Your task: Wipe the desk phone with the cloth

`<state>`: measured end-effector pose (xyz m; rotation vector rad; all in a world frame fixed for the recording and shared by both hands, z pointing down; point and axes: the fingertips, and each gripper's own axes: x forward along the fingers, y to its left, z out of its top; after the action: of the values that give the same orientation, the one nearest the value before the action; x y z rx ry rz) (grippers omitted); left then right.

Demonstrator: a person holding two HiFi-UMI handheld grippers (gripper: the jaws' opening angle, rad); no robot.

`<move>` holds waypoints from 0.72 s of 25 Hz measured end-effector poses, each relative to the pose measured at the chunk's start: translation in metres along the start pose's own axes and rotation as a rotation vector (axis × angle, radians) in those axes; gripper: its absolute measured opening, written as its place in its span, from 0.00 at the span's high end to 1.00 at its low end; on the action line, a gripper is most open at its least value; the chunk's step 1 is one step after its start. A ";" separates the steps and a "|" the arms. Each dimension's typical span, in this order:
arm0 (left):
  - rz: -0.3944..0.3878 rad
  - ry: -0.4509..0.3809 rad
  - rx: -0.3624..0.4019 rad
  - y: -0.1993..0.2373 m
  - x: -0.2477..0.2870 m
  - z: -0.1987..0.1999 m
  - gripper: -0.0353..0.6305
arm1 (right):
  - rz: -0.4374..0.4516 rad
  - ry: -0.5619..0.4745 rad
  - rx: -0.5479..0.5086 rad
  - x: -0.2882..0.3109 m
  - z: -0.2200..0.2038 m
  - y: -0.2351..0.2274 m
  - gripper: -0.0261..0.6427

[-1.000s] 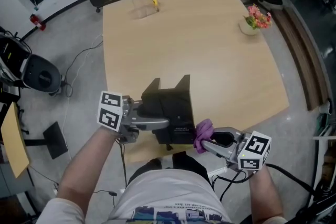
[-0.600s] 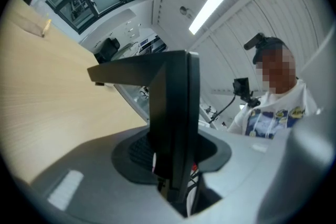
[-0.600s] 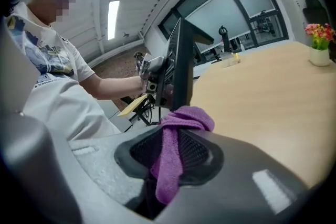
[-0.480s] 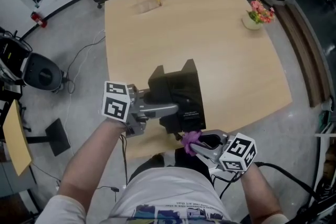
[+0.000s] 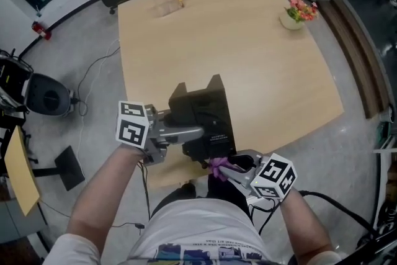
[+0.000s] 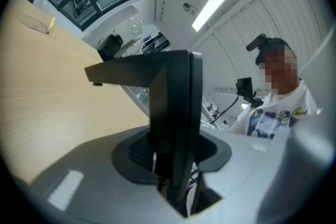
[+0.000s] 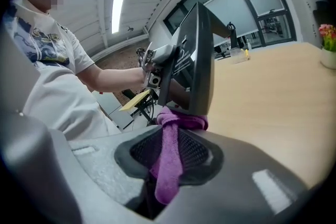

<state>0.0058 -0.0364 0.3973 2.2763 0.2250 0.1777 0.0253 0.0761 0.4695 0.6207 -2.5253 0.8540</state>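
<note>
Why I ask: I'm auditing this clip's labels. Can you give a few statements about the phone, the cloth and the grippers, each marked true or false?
1. The left gripper is clamped on the desk phone. True.
2. The right gripper holds a yellow cloth. False: the cloth is purple.
3. The cloth meets the desk phone's near end. True.
4. The flower pot stands right beside the desk phone. False: it stands near the far right corner of the table, well apart from the desk phone.
</note>
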 end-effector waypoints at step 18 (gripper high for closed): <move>0.008 0.039 -0.023 0.008 -0.004 -0.021 0.68 | -0.174 0.012 0.018 -0.052 -0.016 -0.030 0.83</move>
<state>-0.0017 -0.0274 0.4168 2.2524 0.2330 0.2273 0.0878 0.0789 0.4690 0.8254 -2.4130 0.8155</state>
